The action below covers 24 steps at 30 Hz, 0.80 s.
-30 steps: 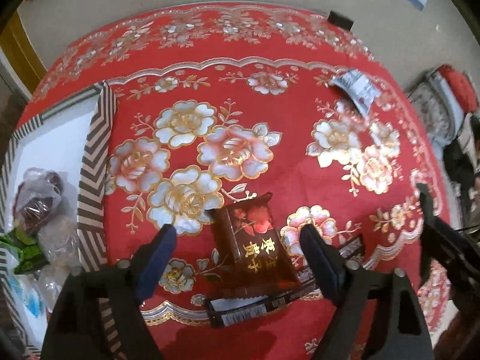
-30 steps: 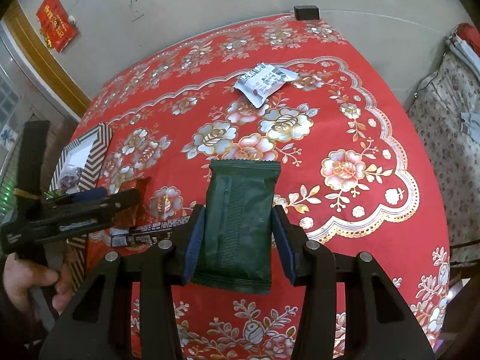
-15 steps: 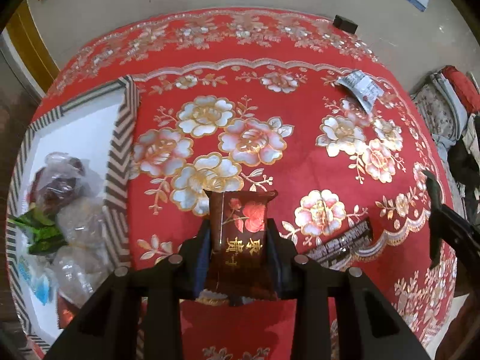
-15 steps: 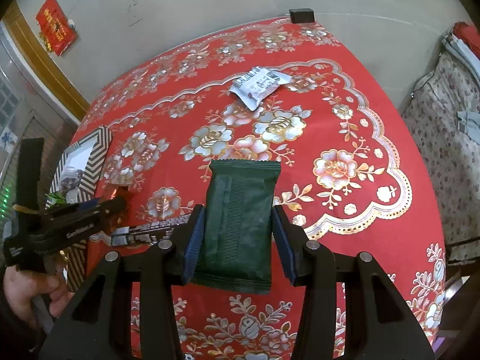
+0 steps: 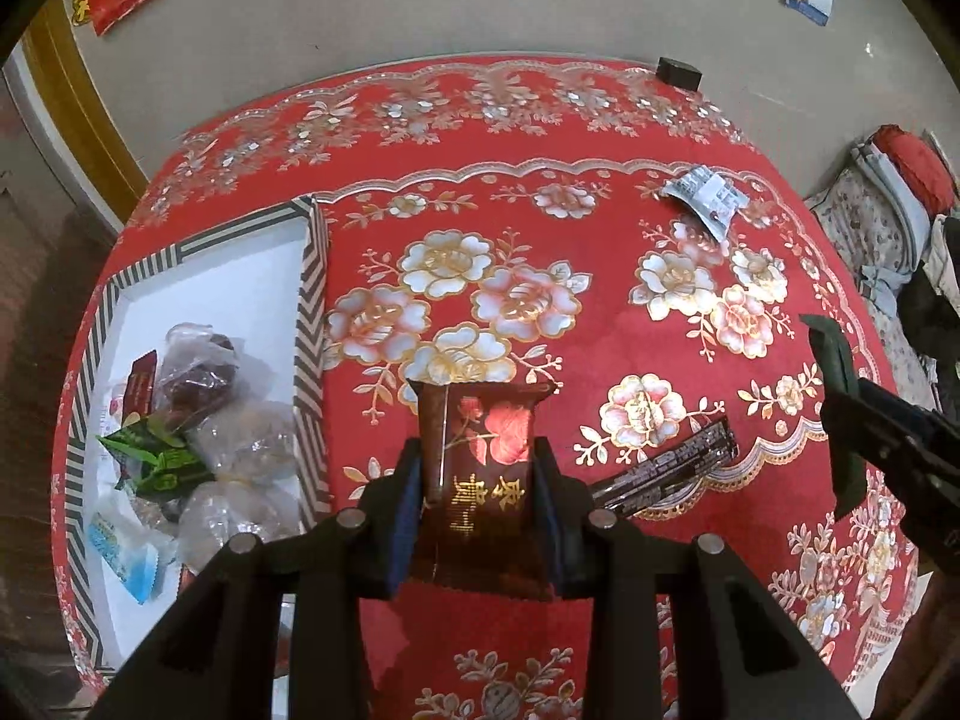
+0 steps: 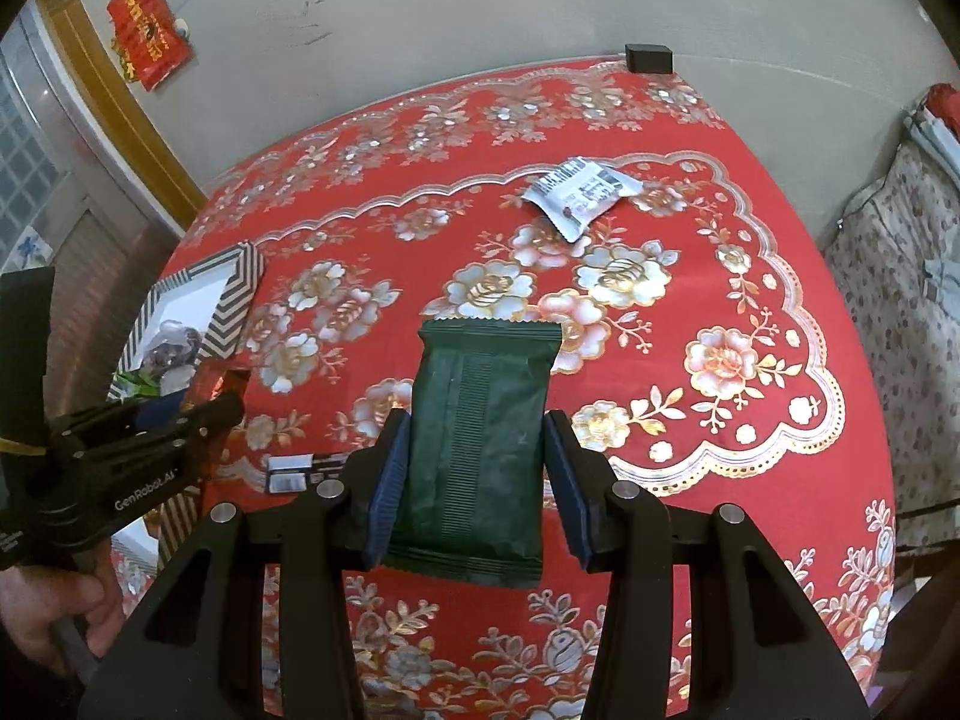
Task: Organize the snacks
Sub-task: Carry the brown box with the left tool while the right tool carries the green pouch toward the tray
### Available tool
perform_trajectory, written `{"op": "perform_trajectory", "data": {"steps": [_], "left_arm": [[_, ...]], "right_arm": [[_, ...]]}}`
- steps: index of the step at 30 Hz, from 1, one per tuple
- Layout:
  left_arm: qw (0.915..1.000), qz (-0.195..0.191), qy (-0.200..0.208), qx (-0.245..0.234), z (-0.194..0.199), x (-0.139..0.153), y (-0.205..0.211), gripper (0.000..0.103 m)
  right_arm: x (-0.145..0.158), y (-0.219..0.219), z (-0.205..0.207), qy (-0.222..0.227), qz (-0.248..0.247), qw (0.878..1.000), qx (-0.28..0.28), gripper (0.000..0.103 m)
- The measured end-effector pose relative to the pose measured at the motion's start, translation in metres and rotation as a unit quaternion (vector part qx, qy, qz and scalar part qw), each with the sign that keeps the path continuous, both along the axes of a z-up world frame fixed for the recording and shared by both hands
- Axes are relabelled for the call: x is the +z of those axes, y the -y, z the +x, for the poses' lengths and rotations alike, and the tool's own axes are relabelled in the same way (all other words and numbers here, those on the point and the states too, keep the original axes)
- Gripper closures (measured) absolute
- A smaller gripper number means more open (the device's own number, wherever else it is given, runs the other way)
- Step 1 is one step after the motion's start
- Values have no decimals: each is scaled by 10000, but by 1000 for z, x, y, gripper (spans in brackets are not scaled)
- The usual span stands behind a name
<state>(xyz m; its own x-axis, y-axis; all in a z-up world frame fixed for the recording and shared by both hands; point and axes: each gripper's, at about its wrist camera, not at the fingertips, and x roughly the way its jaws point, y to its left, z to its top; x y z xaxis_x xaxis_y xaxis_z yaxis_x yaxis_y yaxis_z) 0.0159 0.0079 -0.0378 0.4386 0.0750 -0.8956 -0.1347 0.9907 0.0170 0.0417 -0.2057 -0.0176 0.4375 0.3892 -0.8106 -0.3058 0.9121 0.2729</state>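
The left gripper (image 5: 477,495) is clamping a brown foil snack packet with gold lettering (image 5: 480,468), its jaws having just been closing onto it, and is holding it above the red floral tablecloth (image 5: 456,240). The right gripper (image 6: 477,483) is gripping a dark green snack packet (image 6: 477,450) clear of the cloth. Just beyond the brown packet, a long black snack bar (image 5: 666,468) is lying flat. To the left, a white tray with a black-and-white striped rim (image 5: 309,324) is holding several wrapped snacks. Farther off, a white printed sachet (image 6: 579,195) is resting near the table's far edge.
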Motion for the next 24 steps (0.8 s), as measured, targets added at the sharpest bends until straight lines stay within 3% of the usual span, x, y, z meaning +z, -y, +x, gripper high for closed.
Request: {"op": "perform_trajectory", "data": {"steps": [11,24], "left_arm": [[9998,-39,139,111,-9,10,-23,67],[9991,-112,186,376,-27,10,-81,67]], "right_arm": [[12,-27,-8,111,-35,9999,125,59],[27,-100,-21,276,-90,9978,594,59]]}}
